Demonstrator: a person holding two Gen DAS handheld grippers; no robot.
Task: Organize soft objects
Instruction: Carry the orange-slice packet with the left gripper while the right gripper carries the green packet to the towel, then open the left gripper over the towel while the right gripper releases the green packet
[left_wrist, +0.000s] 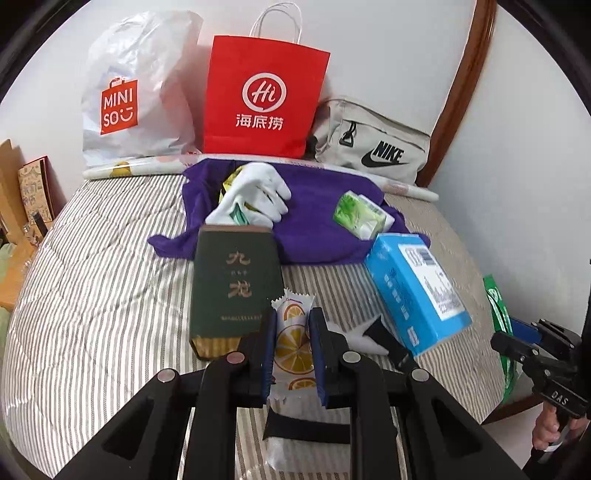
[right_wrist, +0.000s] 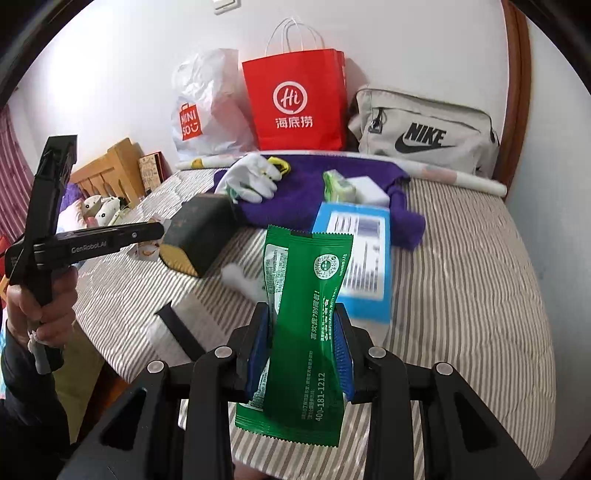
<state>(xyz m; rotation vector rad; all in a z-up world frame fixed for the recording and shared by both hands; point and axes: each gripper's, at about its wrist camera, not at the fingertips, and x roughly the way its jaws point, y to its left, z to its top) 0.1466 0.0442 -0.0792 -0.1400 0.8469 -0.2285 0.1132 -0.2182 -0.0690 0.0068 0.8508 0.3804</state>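
Two soft packets in our grip, most of the pile still unsorted

Our left gripper pinches the lemon-print sachet, our right gripper the green pouch, both above the striped bed; white gloves, purple cloth and tissue pack remain loose.

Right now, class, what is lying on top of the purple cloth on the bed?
On the purple cloth lie white gloves with a yellow-green packet partly hidden beneath them, and a green tissue pack. Whatever lies under the cloth itself is covered.
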